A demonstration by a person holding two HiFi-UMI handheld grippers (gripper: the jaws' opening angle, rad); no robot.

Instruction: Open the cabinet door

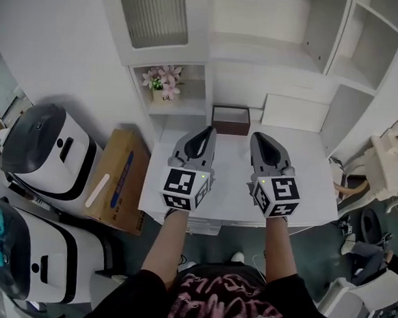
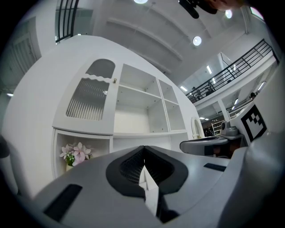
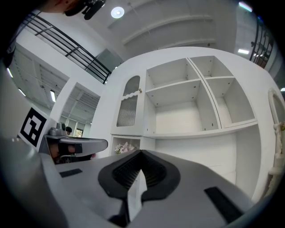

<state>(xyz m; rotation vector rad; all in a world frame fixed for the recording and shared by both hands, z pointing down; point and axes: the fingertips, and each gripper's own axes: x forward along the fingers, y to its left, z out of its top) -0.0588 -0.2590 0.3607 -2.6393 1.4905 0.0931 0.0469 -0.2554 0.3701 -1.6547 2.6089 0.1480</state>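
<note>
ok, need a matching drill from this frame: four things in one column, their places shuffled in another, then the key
Things:
1 cabinet door
2 flowers
3 brown box
4 cardboard box

Places:
a beside the desk, left of it in the head view
b just below the cabinet door
c back of the desk top, centre
d top left of the head view, ribbed pane

Pairs: 1-d, 2-b, 3-c, 4-a

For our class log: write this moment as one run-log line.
left gripper shut, empty | right gripper shut, empty | door closed, untouched
</note>
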